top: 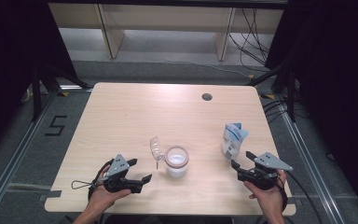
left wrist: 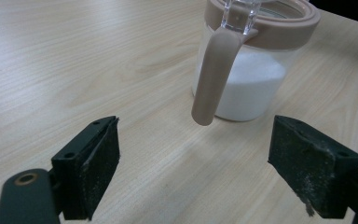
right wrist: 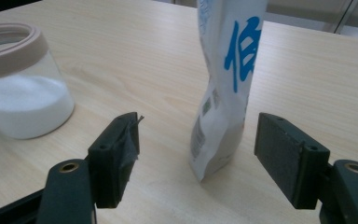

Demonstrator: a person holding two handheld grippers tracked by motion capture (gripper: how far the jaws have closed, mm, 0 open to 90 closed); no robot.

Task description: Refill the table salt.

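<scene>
While right claw (right wrist: 196, 154) gapes wide, pouch (right wrist: 223, 93) stands just ahead, untouched.

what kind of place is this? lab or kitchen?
Likely a lab recording rig, not a kitchen: a bare table on a metal-railed floor, dark curtains at the sides, loose cables behind.

Glossy plastic pouch (right wrist: 223, 88), clear jar (left wrist: 256, 60), matt wood table (top: 135, 112)
</scene>
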